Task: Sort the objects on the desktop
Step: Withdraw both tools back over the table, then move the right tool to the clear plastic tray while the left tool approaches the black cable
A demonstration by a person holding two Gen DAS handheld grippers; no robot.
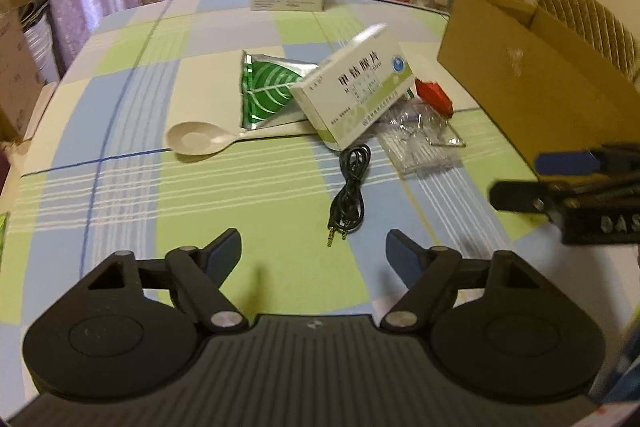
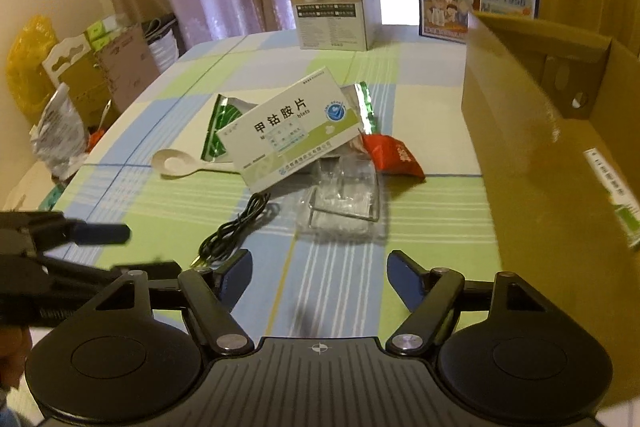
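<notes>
The left hand-held gripper has a matt black body with a ribbed grey plate in the middle, which carries a small crosshair mark. On each side sits a round black housing with an oval recess. Jointed black link arms with silver rivet heads lead to two fingers with dark blue pads. The right hand-held gripper has the same build: black housings, a ribbed plate with crosshair, silver pivots and blue-padded fingers. Seen from the side, it shows a screw and pale letters on its black frame.
</notes>
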